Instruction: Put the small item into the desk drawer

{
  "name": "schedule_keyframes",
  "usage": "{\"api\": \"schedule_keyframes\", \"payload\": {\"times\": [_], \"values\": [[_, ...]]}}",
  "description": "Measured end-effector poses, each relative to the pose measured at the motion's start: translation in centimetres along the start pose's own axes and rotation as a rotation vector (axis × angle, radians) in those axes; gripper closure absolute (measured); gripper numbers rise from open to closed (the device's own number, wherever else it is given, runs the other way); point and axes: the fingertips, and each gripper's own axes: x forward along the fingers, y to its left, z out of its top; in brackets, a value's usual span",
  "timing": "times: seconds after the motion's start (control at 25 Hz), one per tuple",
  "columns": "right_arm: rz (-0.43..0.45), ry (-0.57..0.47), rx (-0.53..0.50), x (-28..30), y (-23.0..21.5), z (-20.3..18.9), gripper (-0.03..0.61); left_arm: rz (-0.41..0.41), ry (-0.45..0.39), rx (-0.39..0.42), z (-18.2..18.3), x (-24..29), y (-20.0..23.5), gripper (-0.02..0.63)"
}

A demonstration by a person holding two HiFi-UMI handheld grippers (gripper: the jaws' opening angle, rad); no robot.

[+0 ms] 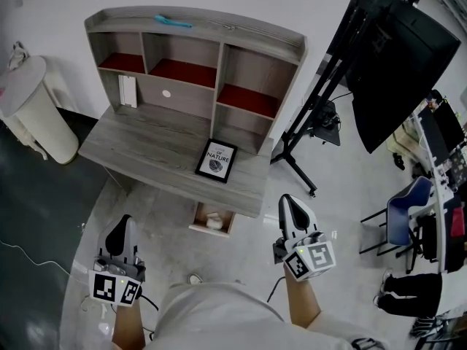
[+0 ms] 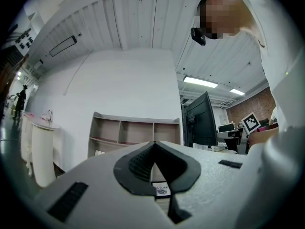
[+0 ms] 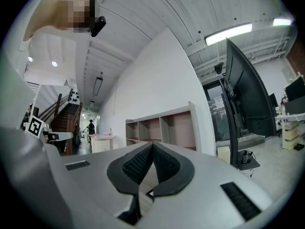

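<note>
Left gripper [image 1: 122, 226] and right gripper [image 1: 291, 210]: both sets of jaws are pressed together with nothing between them, and both are held low before the person, well apart and short of the desk [image 1: 146, 152]. Between them, under the desk's front edge, the drawer [image 1: 198, 217] stands open, and the small white item [image 1: 214, 222] lies inside it. A frame [image 1: 217, 160] sits on the desktop just behind the drawer, a hutch [image 1: 219, 68] rises at the back, and a black screen [image 1: 398, 71] stands off to the right.
</note>
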Motion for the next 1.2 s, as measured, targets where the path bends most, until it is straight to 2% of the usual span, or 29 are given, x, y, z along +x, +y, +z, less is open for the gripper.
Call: {"api": "schedule_keyframes", "payload": {"times": [0.52, 0.72, 1.2], "values": [[0.007, 0.034, 0.000, -0.8, 1.1, -0.9, 0.581, -0.014, 0.009, -0.008, -0.3, -0.9, -0.2, 0.607], [0.037, 0.087, -0.057, -0.9, 1.9, -1.6, 0.581, -0.018, 0.013, -0.015, -0.6, -1.1, -0.5, 0.607], [0.074, 0.089, -0.089, -0.4, 2.7, -1.4, 0.581, -0.002, 0.031, -0.031, -1.7, -1.7, -0.9, 0.607]]}}
